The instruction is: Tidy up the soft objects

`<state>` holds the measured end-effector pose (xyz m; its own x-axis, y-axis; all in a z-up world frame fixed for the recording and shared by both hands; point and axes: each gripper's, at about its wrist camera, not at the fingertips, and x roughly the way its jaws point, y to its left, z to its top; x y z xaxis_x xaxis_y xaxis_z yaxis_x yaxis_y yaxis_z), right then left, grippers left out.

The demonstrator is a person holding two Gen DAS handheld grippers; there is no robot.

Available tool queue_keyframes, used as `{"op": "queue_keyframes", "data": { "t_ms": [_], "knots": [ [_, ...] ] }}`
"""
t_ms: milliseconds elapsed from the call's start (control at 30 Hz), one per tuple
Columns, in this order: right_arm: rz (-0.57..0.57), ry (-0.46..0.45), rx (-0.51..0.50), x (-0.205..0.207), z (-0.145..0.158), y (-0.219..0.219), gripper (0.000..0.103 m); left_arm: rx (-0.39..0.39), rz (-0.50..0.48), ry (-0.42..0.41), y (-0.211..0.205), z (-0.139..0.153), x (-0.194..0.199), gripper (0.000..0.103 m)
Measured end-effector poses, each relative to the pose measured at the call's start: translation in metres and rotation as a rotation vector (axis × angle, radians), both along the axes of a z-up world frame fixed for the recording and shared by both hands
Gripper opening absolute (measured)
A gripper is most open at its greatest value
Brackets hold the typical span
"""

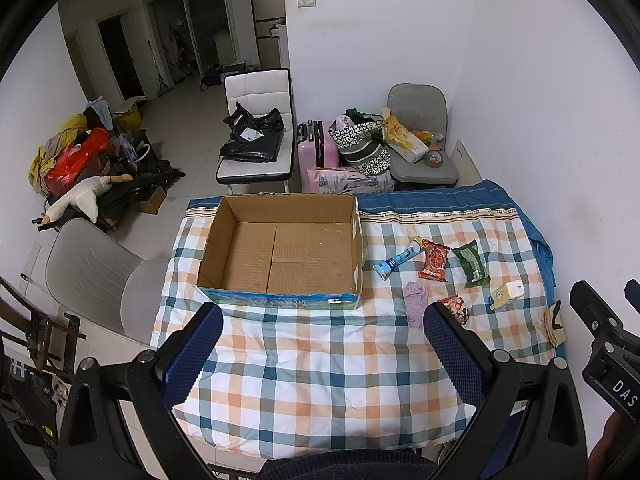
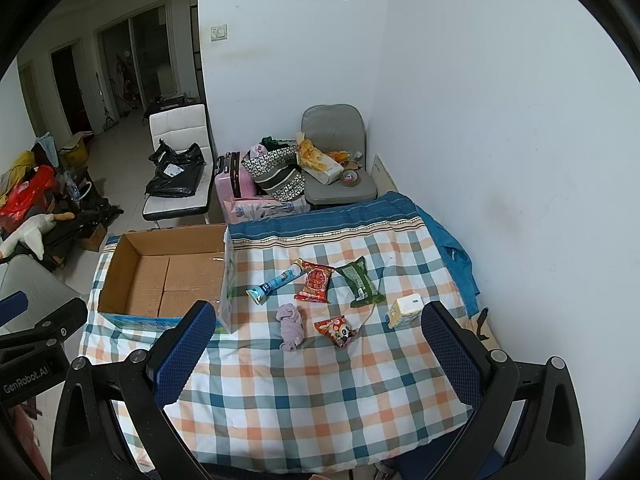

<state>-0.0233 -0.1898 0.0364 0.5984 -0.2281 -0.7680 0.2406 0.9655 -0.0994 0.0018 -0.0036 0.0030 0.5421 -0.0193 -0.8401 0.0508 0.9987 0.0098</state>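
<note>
An empty open cardboard box (image 1: 280, 248) (image 2: 160, 276) sits on the checked quilt (image 1: 320, 360) (image 2: 320, 400). To its right lie a blue tube (image 1: 396, 260) (image 2: 274, 282), a red snack pack (image 1: 435, 260) (image 2: 316, 280), a green pack (image 1: 472, 263) (image 2: 360, 282), a lilac cloth bundle (image 1: 415, 304) (image 2: 291, 326), a small red pack (image 1: 456, 308) (image 2: 336, 328) and a yellow tissue pack (image 1: 506, 295) (image 2: 404, 310). My left gripper (image 1: 320, 344) is open and empty, above the quilt in front of the box. My right gripper (image 2: 316, 344) is open and empty, in front of the items.
White wall runs along the quilt's right side. Behind stand a grey chair (image 1: 420, 152) with tape and bags, a pink suitcase (image 1: 316, 144), and a white chair (image 1: 256, 128) with a black bag. A grey chair (image 1: 92, 276) stands left; clutter lies on the floor at far left.
</note>
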Motion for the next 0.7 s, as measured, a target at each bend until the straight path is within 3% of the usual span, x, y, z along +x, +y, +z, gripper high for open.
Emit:
{"op": "queue_keyframes", "data": {
  "t_ms": [500, 700],
  "knots": [
    [-0.005, 0.001, 0.005, 0.002, 0.0, 0.0, 0.103, -0.004, -0.012, 0.006, -0.002, 0.003, 0.004, 0.103],
    [-0.066, 0.024, 0.06, 0.011, -0.021, -0.023, 0.103, -0.026, -0.075, 0.029, -0.029, -0.018, 0.04, 0.103]
  ]
}}
